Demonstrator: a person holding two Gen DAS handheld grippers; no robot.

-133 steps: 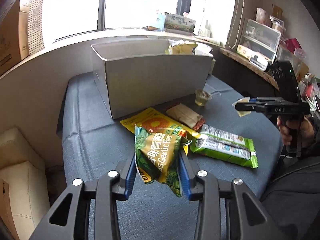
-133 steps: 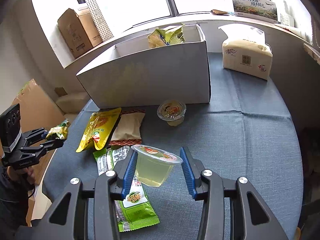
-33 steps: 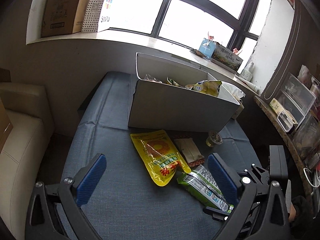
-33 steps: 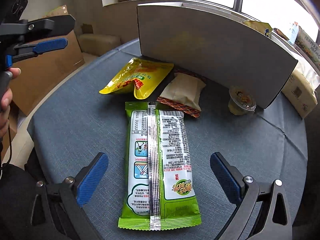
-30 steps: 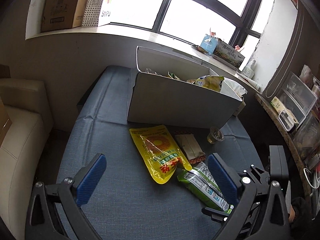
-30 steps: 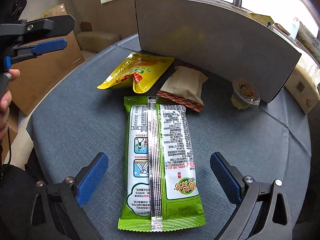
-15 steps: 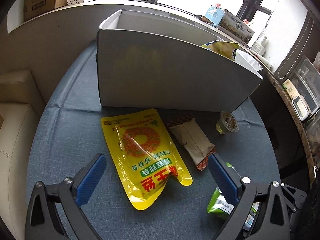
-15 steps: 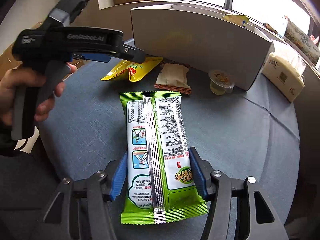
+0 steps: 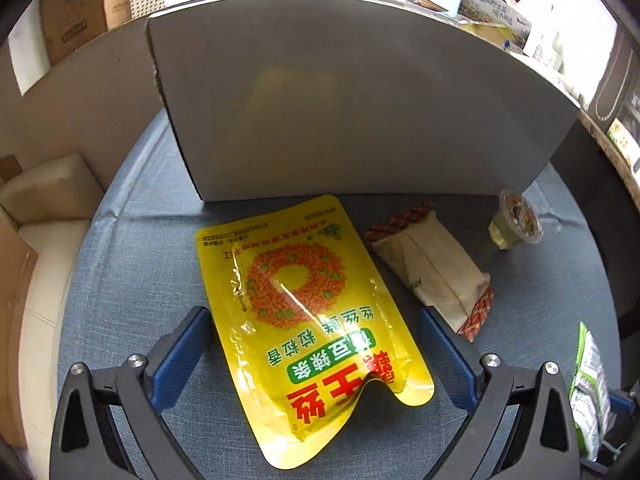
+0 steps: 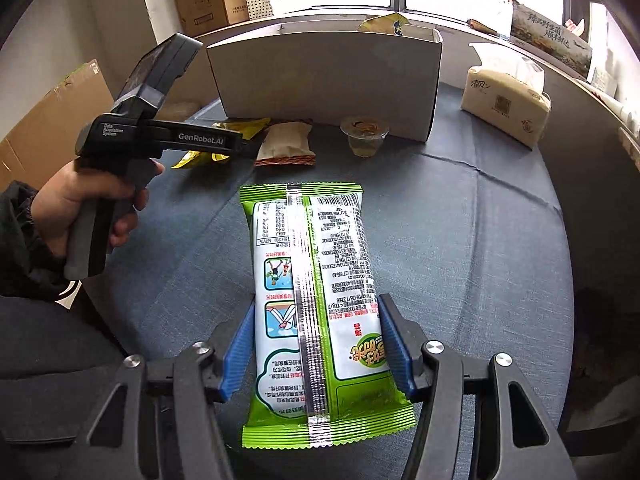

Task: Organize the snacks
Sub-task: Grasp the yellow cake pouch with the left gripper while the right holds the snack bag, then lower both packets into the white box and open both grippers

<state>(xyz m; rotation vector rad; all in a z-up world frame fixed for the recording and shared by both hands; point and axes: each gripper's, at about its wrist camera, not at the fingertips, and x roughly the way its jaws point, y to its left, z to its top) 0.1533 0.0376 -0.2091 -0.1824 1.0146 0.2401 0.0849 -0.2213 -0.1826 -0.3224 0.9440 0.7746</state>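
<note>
Nearest, our right gripper [image 10: 316, 354] has just closed onto the green packet [image 10: 316, 296]. Our left gripper [image 9: 316, 360] straddles the yellow pouch [image 9: 308, 320], jaws wide, holding nothing. We judge both snacks go into the far white box [image 10: 328, 80] next.

Green snack pack [image 10: 320, 304] in right gripper [image 10: 318, 354]

Green packet [image 10: 316, 304] seam-up in the fingers; yellow pouch [image 9: 312, 320], tan packet [image 9: 434, 276], jelly cup [image 9: 516, 226] lie before the white box [image 9: 360, 108]
</note>
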